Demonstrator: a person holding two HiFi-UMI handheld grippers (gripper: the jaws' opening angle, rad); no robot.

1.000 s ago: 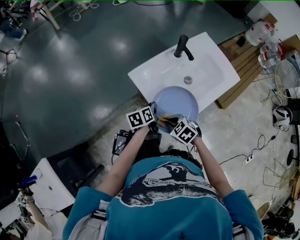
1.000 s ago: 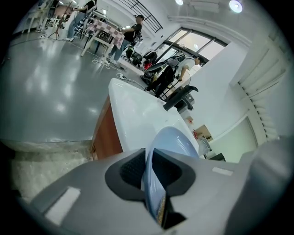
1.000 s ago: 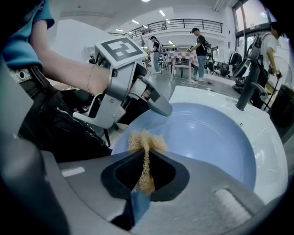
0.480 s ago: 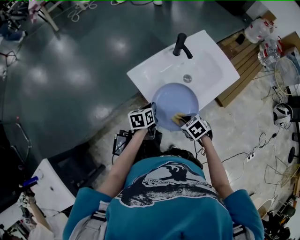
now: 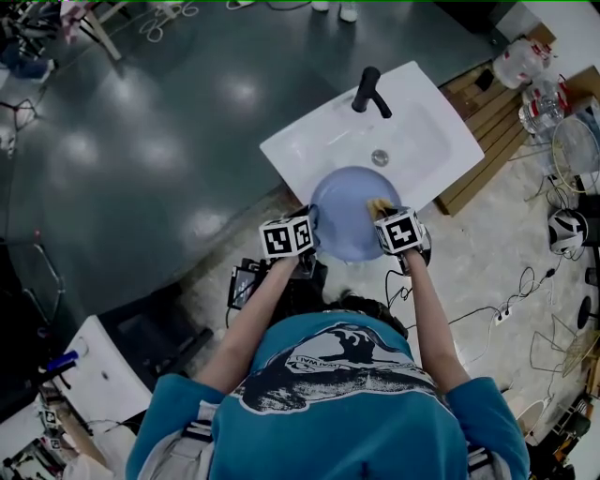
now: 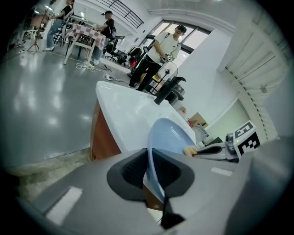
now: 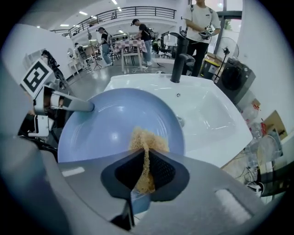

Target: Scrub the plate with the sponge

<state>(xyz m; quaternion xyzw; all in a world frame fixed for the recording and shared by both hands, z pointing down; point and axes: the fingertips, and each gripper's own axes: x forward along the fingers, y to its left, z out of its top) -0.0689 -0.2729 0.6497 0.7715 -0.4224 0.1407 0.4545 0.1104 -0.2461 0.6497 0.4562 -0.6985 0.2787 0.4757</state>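
Left tongs (image 6: 150, 160), jaws just eased slightly, pinching blue plate (image 6: 171, 137) rim, sponge (image 6: 188, 150) against its face, sink (image 6: 124, 109) behind

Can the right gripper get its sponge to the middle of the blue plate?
Probably yes. The right gripper holds the sponge on the plate near its rim, and the plate's face between there and the middle is bare.

We are in a large open lab or workshop hall, not a home kitchen. A free-standing white sink (image 5: 422, 122) with a black tap (image 5: 367, 91) sits on a bare wooden stand (image 6: 102, 137) in the middle of a polished grey floor (image 5: 141, 141). Loose cables (image 5: 469, 315) trail over the ground, and people (image 7: 103, 43) stand at tables (image 7: 132, 46) farther off. A railed gallery (image 7: 133, 11) runs overhead beneath ceiling lights (image 7: 83, 13).
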